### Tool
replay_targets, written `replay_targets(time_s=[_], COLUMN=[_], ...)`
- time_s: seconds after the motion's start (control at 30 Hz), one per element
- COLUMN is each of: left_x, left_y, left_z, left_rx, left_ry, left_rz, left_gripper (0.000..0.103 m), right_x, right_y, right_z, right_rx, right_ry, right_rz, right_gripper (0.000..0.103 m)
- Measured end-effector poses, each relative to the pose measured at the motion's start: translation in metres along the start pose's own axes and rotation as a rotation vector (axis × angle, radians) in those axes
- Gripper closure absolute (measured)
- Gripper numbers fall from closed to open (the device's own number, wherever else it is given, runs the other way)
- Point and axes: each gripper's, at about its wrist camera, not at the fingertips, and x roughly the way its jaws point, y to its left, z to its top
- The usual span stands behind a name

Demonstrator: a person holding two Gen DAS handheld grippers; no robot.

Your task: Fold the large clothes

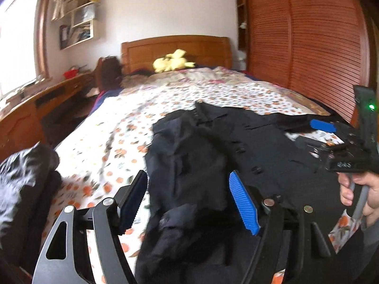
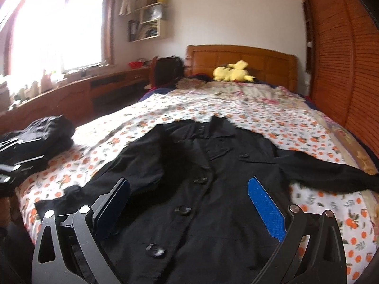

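Left gripper is spread wide, nothing pinched: the black coat just lies under and between the fingers, and you can't tell if the pads brush the cloth bc the whole left wrist pic is motion-smeared. Right gripper is also wide apart, hanging over the button front of the coat, pads not squeezing anything afaict.

In the left wrist view the right gripper pokes in from the edge, only one blue pad clear, w/ the person's hand on its handle, half cut off.

Coat's spread on the flowery bedspread, collar toward the wooden headboard, one sleeve out to the right, the other folded in over the chest. Hem is cut off at the bottom of both pics.

Dark bundle at the left bed edge, too murky to say what. Yellow plush by the headboard. Window is totally blown out.
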Motion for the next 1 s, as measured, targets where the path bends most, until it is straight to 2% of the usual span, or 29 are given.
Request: replay_targets(time_s=[0.2, 0.3, 0.53, 0.63, 0.7, 0.77, 0.83, 0.87, 0.97, 1.0], left_x=[-0.003, -0.006, -0.007, -0.010, -0.011, -0.011, -0.012, -0.013, -0.013, -0.013], left_y=[0.038, 0.049, 0.066, 0.075, 0.079, 0.084, 0.087, 0.088, 0.089, 0.089], left_z=[-0.010, -0.014, -0.030, -0.037, -0.039, -0.041, -0.042, -0.043, -0.042, -0.041], left_rx=[-0.048, -0.069, -0.101, -0.116, -0.129, -0.143, -0.146, -0.148, -0.159, -0.159], left_ry=[-0.005, -0.015, -0.001, -0.010, -0.009, -0.009, -0.011, -0.010, -0.011, -0.011], left_rz=[0.055, 0.065, 0.076, 0.087, 0.078, 0.074, 0.082, 0.084, 0.079, 0.079], left_gripper=[0.029, 0.024, 0.023, 0.011, 0.009, 0.002, 0.002, 0.002, 0.002, 0.002], right_x=[0.022, 0.031, 0.054, 0.063, 0.067, 0.070, 0.073, 0.073, 0.077, 0.079], right_y=[0.043, 0.067, 0.121, 0.138, 0.147, 0.154, 0.160, 0.161, 0.163, 0.163], right_z=[-0.008, -0.013, -0.025, -0.033, -0.037, -0.041, -0.044, -0.045, -0.049, -0.049], right_rx=[-0.056, -0.081, -0.141, -0.167, -0.179, -0.196, -0.211, -0.219, -0.232, -0.235], right_ry=[0.056, 0.081, 0.148, 0.179, 0.196, 0.211, 0.224, 0.229, 0.250, 0.257], right_rz=[0.110, 0.169, 0.279, 0.306, 0.322, 0.331, 0.331, 0.329, 0.321, 0.319], right_gripper=[0.011, 0.014, 0.021, 0.023, 0.023, 0.024, 0.026, 0.028, 0.041, 0.052])
